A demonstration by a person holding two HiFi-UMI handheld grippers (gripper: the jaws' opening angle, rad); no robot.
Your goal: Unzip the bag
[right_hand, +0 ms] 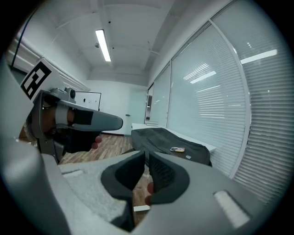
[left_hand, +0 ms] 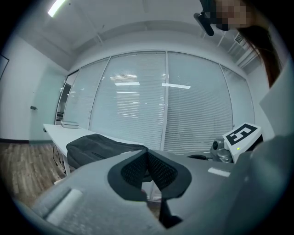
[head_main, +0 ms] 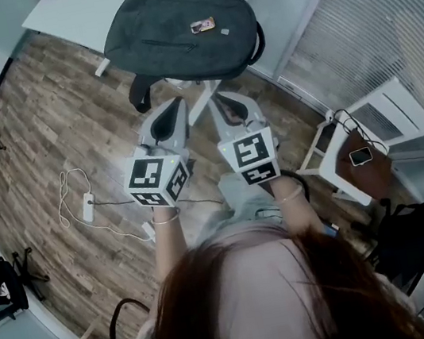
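dark grey bag (head_main: pixel 177 33) lies flat on table (head_main: pixel 73 11)

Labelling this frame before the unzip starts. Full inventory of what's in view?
backpack: one, dark grey, lying flat on the table
small flat item: one, pinkish, on top of the backpack
table: one, white, by the window blinds
power strip: one, white with a white cable, on the wood floor at left
phone: one, dark, on a brown surface at right
left gripper: one, grey, shut, empty, short of the backpack
right gripper: one, grey, shut, empty, beside the left
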